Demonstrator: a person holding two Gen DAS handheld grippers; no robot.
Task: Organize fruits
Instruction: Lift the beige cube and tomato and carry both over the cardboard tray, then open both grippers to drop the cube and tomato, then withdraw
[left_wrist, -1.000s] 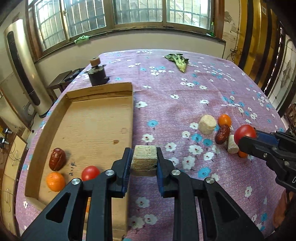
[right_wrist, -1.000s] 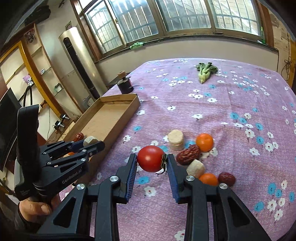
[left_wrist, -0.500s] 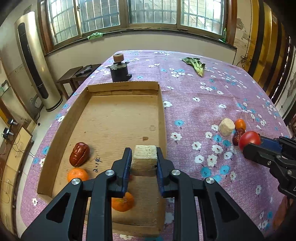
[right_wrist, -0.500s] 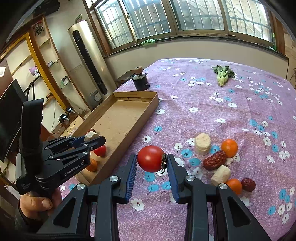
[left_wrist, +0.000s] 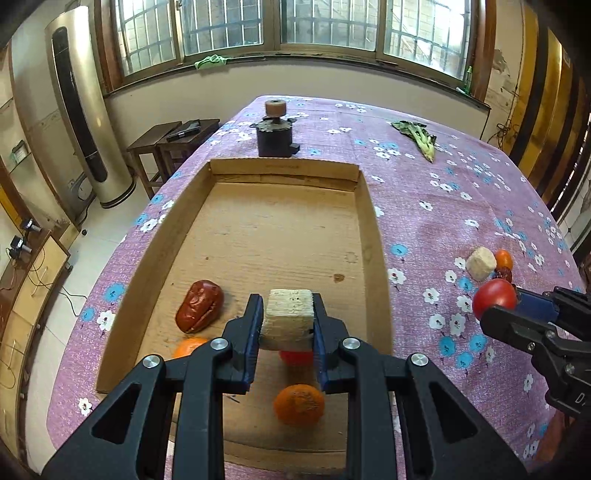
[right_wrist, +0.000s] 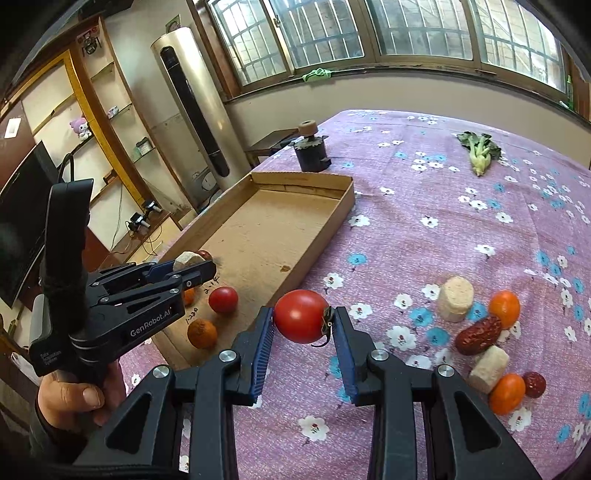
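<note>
My left gripper is shut on a pale beige chunk and holds it above the near end of the cardboard tray. In the tray lie a red date, a small red tomato and two oranges. My right gripper is shut on a red tomato, above the tablecloth just right of the tray. The left gripper also shows in the right wrist view.
On the purple floral cloth at the right lie two pale chunks, two oranges and two dates. A dark block with a spool stands beyond the tray. A leafy green lies at the far side.
My left gripper has carried the pale chunk leftward, from the tray's right wall to over the tray's inside. My right gripper has moved left with the tomato, closer to the tray.
</note>
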